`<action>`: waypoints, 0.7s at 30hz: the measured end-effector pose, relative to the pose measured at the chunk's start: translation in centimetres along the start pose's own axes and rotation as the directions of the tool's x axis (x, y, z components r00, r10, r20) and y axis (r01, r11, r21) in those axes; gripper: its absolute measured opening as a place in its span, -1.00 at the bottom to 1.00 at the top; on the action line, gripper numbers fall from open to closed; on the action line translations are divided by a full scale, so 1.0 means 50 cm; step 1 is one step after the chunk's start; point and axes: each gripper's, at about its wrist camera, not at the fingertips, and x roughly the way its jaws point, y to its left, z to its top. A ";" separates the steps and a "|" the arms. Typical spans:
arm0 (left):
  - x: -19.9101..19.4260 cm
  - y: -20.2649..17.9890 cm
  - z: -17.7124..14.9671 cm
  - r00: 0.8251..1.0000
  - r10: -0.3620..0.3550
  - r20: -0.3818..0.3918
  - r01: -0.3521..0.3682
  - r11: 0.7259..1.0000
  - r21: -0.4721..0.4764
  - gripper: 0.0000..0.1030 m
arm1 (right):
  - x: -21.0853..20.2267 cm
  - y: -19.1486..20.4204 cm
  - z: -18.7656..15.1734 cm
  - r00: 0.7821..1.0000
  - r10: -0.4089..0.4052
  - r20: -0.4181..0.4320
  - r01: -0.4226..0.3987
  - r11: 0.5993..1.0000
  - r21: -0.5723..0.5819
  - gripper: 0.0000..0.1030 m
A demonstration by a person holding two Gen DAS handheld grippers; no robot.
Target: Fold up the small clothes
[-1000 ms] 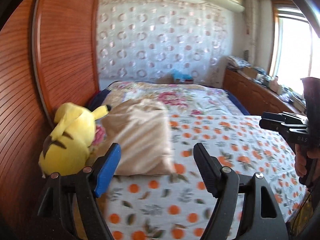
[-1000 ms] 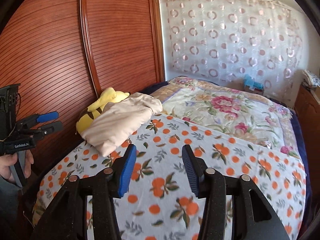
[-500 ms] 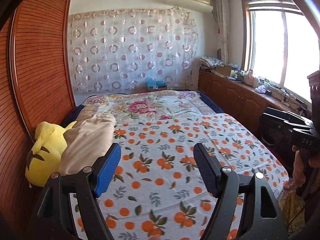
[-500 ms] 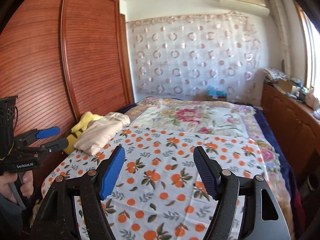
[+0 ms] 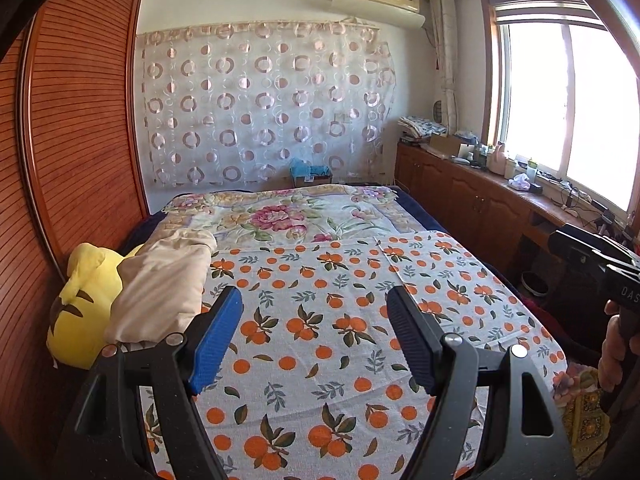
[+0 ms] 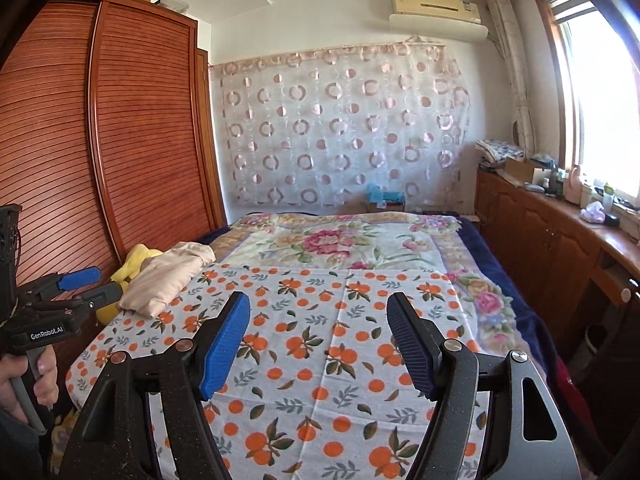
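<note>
A: Clothes? Only 1 beige garment (image 5: 164, 284), folded into a soft bundle, lies at the left edge of the bed (image 5: 348, 344), draped partly over a yellow plush toy (image 5: 84, 300) beside the wooden wardrobe (image 5: 80, 128).

B: And the tongs?

A: Both pairs gape wide and carry nothing. The left tongs (image 5: 314, 336) hover above the orange-print sheet (image 5: 320, 300), near the garment but not touching it. The right tongs (image 6: 318, 340) hang over the sheet's middle, well apart from the bundle.
</note>
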 end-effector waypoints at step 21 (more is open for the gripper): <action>-0.023 -0.016 0.001 1.000 0.004 0.029 -0.004 1.000 0.015 0.47 | 0.001 -0.019 -0.007 1.000 0.001 -0.006 -0.001 1.000 -0.004 0.42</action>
